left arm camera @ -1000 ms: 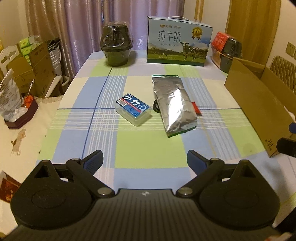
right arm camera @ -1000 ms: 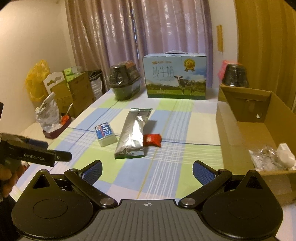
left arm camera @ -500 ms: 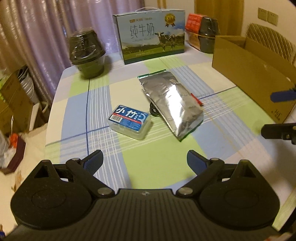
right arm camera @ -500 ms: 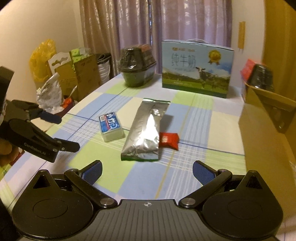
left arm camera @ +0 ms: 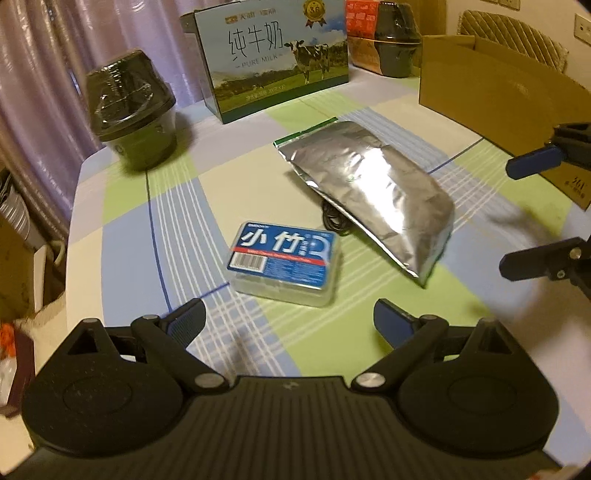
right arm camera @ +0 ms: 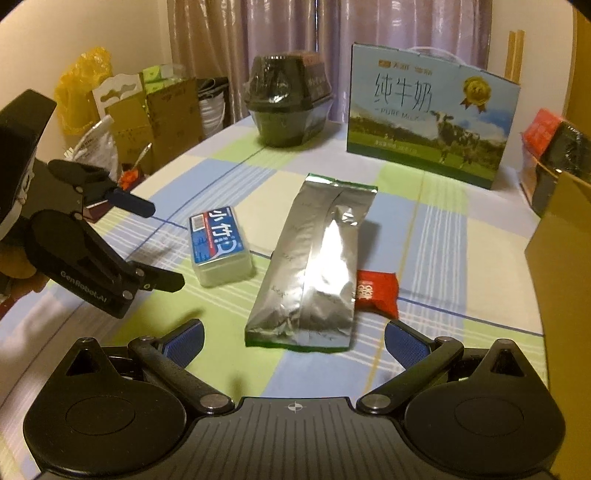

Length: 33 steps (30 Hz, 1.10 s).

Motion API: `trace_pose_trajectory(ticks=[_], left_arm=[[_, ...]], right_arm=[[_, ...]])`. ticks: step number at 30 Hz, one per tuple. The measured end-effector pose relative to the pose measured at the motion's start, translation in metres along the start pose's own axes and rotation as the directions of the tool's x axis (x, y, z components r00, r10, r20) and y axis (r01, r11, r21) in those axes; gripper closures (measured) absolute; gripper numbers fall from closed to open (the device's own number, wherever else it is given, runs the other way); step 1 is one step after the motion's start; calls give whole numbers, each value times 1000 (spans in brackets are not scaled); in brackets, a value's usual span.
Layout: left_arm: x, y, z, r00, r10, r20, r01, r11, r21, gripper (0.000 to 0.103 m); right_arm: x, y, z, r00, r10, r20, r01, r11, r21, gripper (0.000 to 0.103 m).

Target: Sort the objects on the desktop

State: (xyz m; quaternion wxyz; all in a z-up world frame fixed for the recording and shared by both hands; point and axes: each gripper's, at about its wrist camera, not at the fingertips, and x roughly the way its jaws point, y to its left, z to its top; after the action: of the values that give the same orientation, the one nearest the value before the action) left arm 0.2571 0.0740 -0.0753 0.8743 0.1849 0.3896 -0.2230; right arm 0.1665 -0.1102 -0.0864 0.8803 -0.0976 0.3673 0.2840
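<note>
On the far left, off the counter (right arm camera: 439, 236), stand brown cartons (right arm camera: 162, 114) with a yellow bag (right arm camera: 79, 74) behind them; what they hold is too unclear to tell. At the back left of the checked cloth sits a dark tub (left arm camera: 131, 110) under a clear wrapped lid, its contents hidden.

The left hand-held gripper (left arm camera: 288, 319) hovers low over the near edge of the counter with its fingers spread wide and nothing between them. Just ahead of it lies a small clear plastic box (left arm camera: 282, 267) with a blue label and a barcode, flat on the cloth, lid on; what is inside cannot be made out. In the right wrist view the same box (right arm camera: 218, 251) lies beside the left gripper's fingertips (right arm camera: 164, 282), apart from them.

Just right of the box lies a long silver foil pouch (left arm camera: 373, 194), sealed, flat, with a green strip at each end. A dark coiled cord (left arm camera: 334, 221) peeks from under its left side. A small red packet (right arm camera: 376, 291) touches the pouch's right edge, partly tucked beneath it.

Behind these stands a blue milk carton (left arm camera: 273, 55) with a cow picture and a carry handle, closed.

The right hand-held gripper (right arm camera: 293, 341) hangs just short of the pouch's near end, fingers wide apart, empty.

At the right edge stands an open cardboard box (left arm camera: 502, 99); only its outer wall shows here, so its contents cannot be seen. Behind it sits a second dark tub (left arm camera: 399, 40) beside an orange-red pack (left arm camera: 360, 14).
</note>
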Motion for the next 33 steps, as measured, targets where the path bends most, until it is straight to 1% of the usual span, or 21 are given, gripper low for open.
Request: trace_pose_trajectory(ticks=[6,11,16,19,21,23,25,27,28,29,30,33], left_arm=[[23,16,5,999,-43,10,43,998,41,5],[36,22,8,997,-71,28,69,995,67,5],[45,25,12,996,-86,30,84,993,83,5],[50,26,14,996,-87,34,84,994,76,5],[54,27,14,995,-92,33,90,994,66,7],[58,25,15,995,-95,26,93,994,64,11],[59,23,15,995,-95,22,93,993,65,16],[59,19,15,996,-85,18,84,995,63,17],[58,17,15,997,-77,14,76,995,57,17],[57,15,14,998,-65,9,64,997,49,17],[56,12,14,999,-53,4,53,998,43,18],[47,2,13,999,-39,-6,39,999,30,18]], right_arm=[[26,1,2,1000,-24,-17,24,999,-25,2],[44,-1,5,998,-50,-25,50,999,-16,2],[56,2,9,998,-54,-28,54,998,-23,2],[61,5,9,998,-65,-26,64,997,-38,3],[62,6,9,998,-60,-29,59,997,-40,8],[63,6,8,998,-58,-37,57,998,-37,22],[60,4,7,998,-55,-39,54,998,-26,24],[57,2,7,998,-52,-38,52,998,-20,26],[54,1,7,998,-52,-37,52,999,-18,31],[51,0,6,998,-51,-34,51,999,-13,41],[46,-2,6,998,-46,-30,46,999,-3,48],[31,-9,3,999,-28,-38,28,1000,12,58]])
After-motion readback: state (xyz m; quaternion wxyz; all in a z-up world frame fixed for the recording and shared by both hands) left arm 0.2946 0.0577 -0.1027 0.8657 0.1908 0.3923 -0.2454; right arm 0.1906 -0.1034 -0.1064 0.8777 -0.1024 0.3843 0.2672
